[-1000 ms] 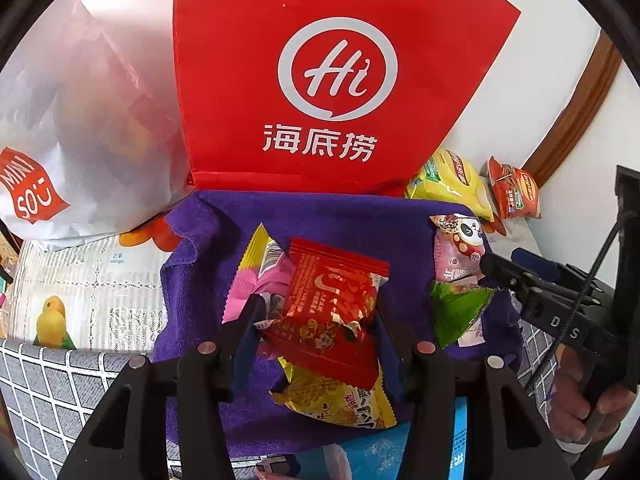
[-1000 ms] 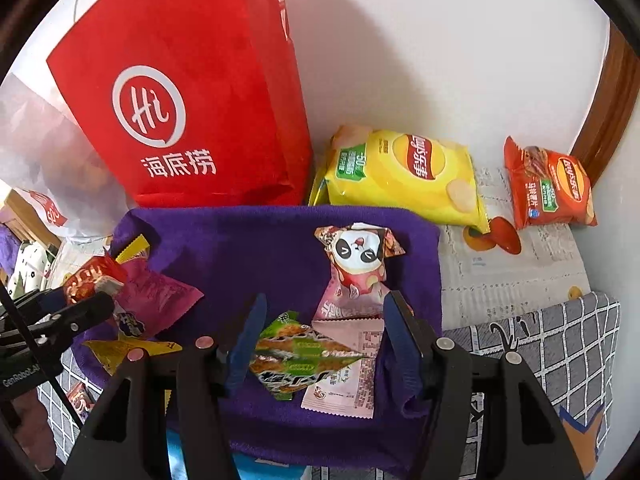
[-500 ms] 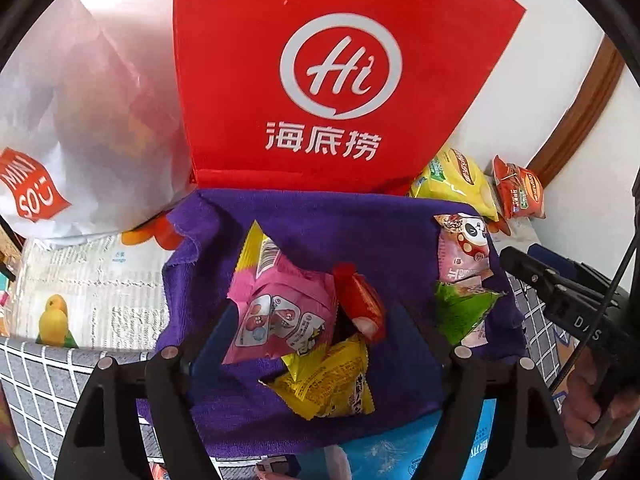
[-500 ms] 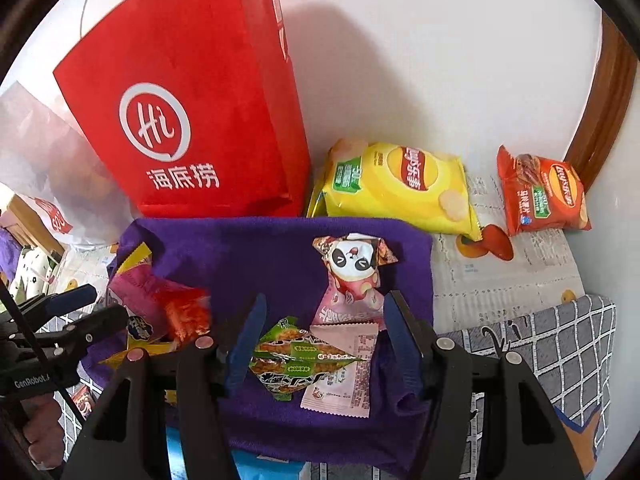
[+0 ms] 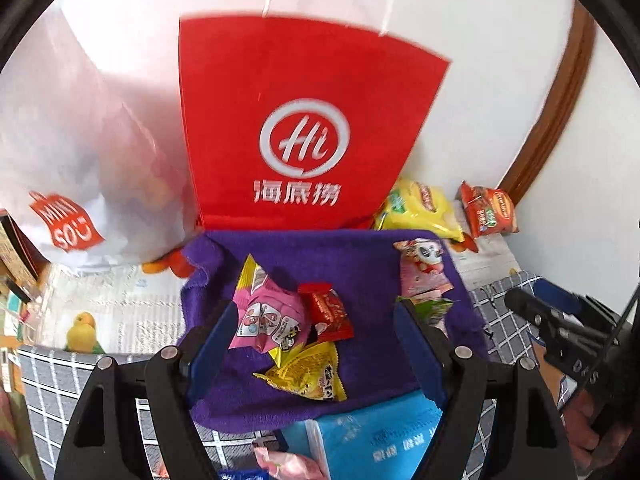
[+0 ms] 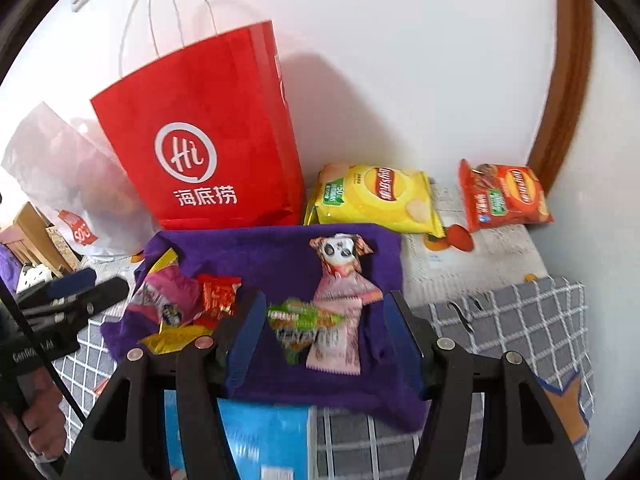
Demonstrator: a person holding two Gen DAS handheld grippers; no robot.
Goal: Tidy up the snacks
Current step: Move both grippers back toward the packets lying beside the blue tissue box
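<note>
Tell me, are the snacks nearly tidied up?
Not yet. Two little piles already lie on the purple cloth. Both the left gripper and right gripper are open, holding nothing. The yellow chip bag and orange chip bag are off the cloth.

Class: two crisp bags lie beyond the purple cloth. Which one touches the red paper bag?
The yellow crisp bag: its left end meets the red paper bag. The orange crisp bag lies apart, further right.

Snacks (image 5: pixel 304 344) on cloth (image 5: pixel 360 256), before bag (image 5: pixel 304 120)
</note>
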